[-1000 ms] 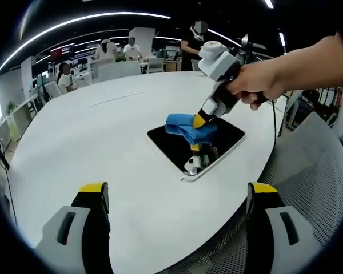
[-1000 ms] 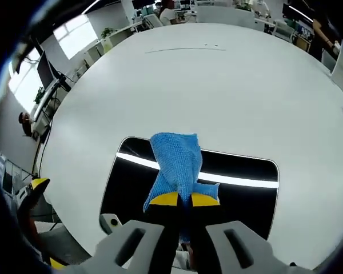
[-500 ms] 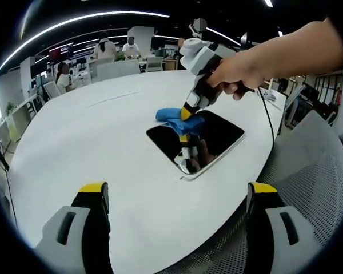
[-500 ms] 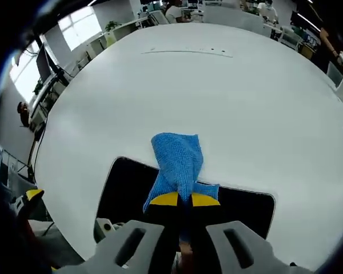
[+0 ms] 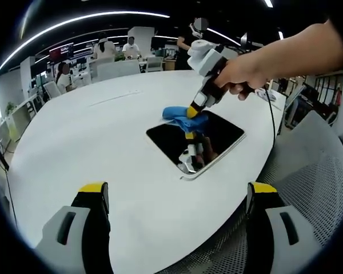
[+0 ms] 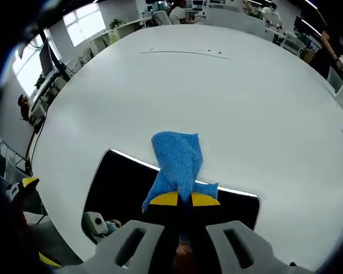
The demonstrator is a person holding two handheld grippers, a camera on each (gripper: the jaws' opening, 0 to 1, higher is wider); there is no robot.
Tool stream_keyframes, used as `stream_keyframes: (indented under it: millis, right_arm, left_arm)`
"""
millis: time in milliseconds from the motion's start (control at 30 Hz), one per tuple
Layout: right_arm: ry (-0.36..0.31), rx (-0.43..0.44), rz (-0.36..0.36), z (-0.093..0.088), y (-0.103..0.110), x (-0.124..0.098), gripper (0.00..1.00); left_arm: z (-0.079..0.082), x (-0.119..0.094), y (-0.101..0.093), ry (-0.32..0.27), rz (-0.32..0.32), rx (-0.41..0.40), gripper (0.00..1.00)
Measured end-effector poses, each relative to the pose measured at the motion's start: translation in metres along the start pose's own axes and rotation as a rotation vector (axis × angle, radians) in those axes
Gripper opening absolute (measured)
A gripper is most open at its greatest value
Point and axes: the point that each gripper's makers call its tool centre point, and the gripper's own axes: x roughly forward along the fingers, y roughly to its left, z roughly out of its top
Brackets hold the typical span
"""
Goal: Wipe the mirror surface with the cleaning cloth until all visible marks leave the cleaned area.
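Observation:
A dark rectangular mirror (image 5: 217, 132) (image 6: 123, 188) lies flat on the round white table (image 5: 91, 142) near its edge. My right gripper (image 5: 192, 109) (image 6: 182, 200) is shut on a blue cleaning cloth (image 5: 180, 113) (image 6: 179, 160), pressing it on the mirror's far edge, with part of the cloth over the white table. A hand holds that gripper from the right. My left gripper (image 5: 177, 197) is open over the near table edge, well short of the mirror, with nothing between its fingers.
A white mesh chair (image 5: 314, 171) stands at the right by the table edge. Desks and several people (image 5: 131, 48) fill the room beyond the table. The table's far side (image 6: 217, 74) is bare.
The right gripper slid the cloth from mid-mirror to the far-left edge, then a little back to the right along that edge. My left gripper has stayed put.

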Motion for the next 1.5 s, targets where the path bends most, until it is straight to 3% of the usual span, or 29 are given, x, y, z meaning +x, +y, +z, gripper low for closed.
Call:
stream_keyframes:
  millis: [367, 600, 667, 1033, 1500]
  right_arm:
    - [0.007, 0.058, -0.021, -0.007, -0.029, -0.003, 0.0]
    - [0.0, 0.062, -0.035, -0.009, -0.024, -0.007, 0.0]
    - [-0.007, 0.134, -0.039, -0.009, -0.025, -0.005, 0.0]
    - [0.0, 0.135, -0.046, -0.018, -0.023, -0.01, 0.0]
    - [0.0, 0.177, -0.05, -0.051, -0.013, -0.027, 0.0]
  left_arm:
    - [0.0, 0.001, 0.001, -0.002, 0.004, -0.004, 0.99]
    - [-0.001, 0.002, 0.002, 0.002, 0.006, -0.007, 0.99]
    - [-0.001, 0.001, 0.002, 0.003, 0.006, -0.007, 0.99]
    - [-0.002, 0.002, 0.002, 0.008, 0.011, -0.006, 0.99]
    - [0.0, 0.001, 0.001, -0.005, 0.006, -0.007, 0.99]
